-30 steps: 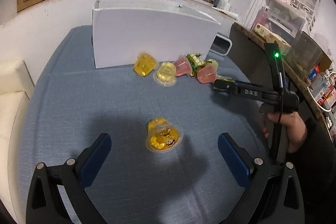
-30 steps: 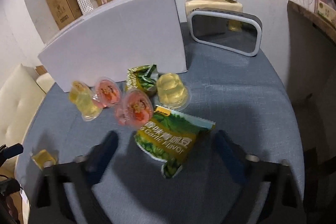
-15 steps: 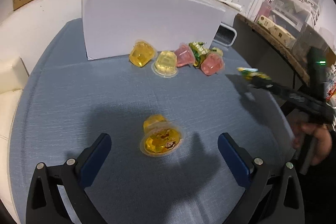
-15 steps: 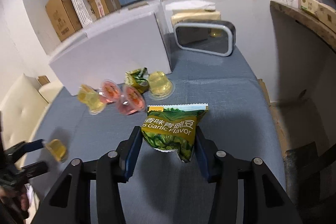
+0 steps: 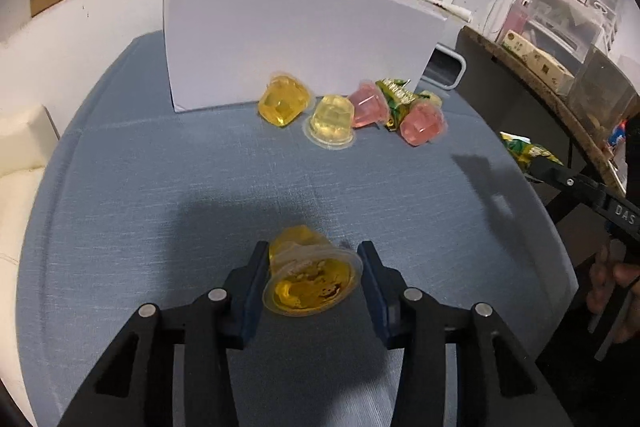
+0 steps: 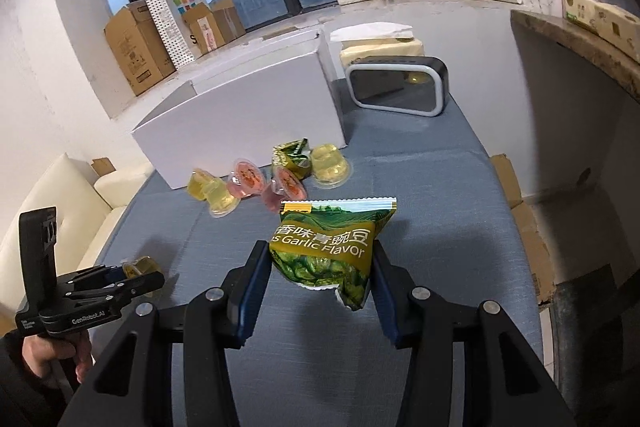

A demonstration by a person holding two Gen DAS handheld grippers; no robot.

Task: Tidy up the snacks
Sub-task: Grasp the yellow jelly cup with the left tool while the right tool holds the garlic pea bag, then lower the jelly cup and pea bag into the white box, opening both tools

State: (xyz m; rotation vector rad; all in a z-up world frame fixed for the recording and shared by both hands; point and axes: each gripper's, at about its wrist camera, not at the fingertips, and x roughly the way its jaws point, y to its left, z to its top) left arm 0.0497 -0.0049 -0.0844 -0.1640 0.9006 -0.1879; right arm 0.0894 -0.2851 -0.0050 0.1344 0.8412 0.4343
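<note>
On the blue-grey table (image 5: 160,187) a yellow jelly cup (image 5: 308,283) lies on its side between the pads of my left gripper (image 5: 312,259), whose jaws are closing and touch it on both sides. My right gripper (image 6: 318,255) is shut on a green garlic-pea bag (image 6: 324,247) and holds it above the table; the left wrist view shows that bag (image 5: 520,149) at the right edge. By the white box (image 5: 296,39) lie an orange-yellow cup (image 5: 283,101), a pale yellow cup (image 5: 331,121), two pink cups (image 5: 422,123) and a small green packet (image 5: 394,99).
A grey-rimmed mirror-like object (image 6: 396,85) stands to the right of the white box (image 6: 248,115). A cream sofa (image 6: 52,203) borders the table's left side. Cardboard boxes (image 6: 136,51) line the window sill. A dark counter with cartons (image 5: 540,59) runs along the right.
My left jaws have come in from wide open around the yellow jelly cup. My right gripper closed on the green bag and lifted it off the table, away from the cluster.
</note>
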